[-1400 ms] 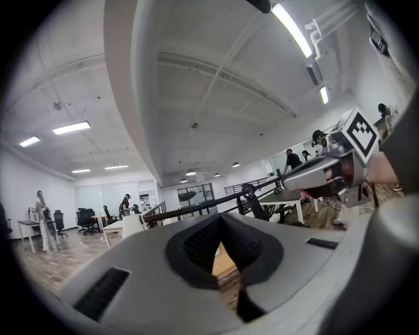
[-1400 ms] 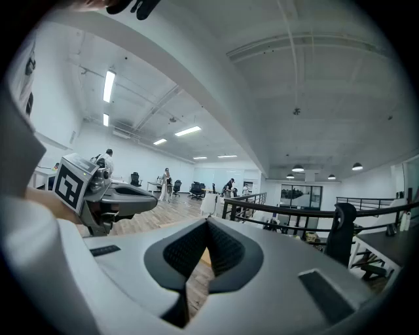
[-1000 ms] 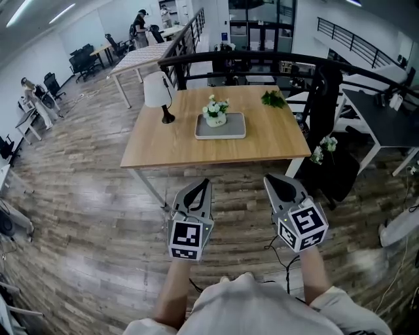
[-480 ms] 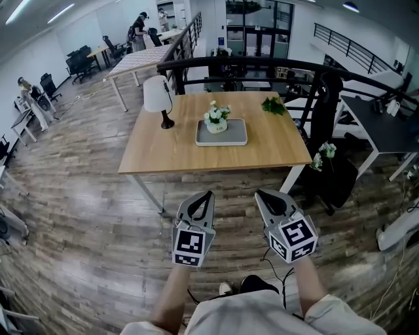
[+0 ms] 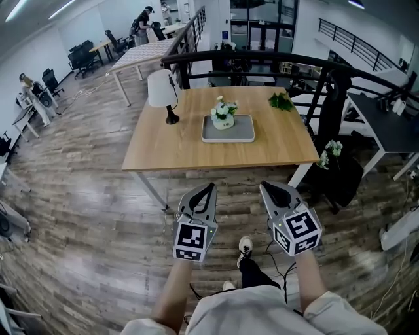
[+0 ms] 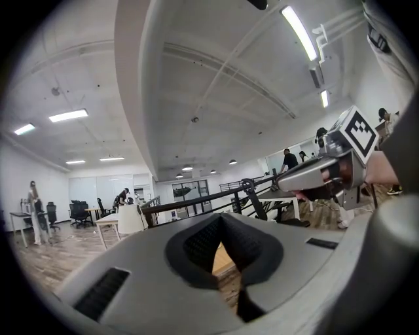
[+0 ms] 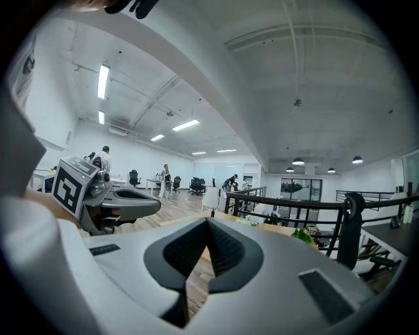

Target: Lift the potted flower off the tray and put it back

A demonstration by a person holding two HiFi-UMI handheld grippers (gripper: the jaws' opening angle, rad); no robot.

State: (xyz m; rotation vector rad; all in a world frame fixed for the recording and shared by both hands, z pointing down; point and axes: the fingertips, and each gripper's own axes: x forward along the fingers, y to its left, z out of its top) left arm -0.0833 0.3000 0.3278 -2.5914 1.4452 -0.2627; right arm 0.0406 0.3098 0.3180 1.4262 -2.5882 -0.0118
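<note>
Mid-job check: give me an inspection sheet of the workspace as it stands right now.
Surface: wooden table, standing on plank flooring.
Job's things: potted flower upright on the grey tray, mid-table.
Clutter: white lamp at the table's far left; green sprig at its far right.
Grippers: left gripper and right gripper both shut and empty, over the floor short of the table.
Cables: thin dark cable on the floor by the right gripper.
Surroundings: black railing behind the table; dark desk to the right; people at far desks.

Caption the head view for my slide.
Left gripper and right gripper, both shut, short of the table with the potted flower on its tray.
</note>
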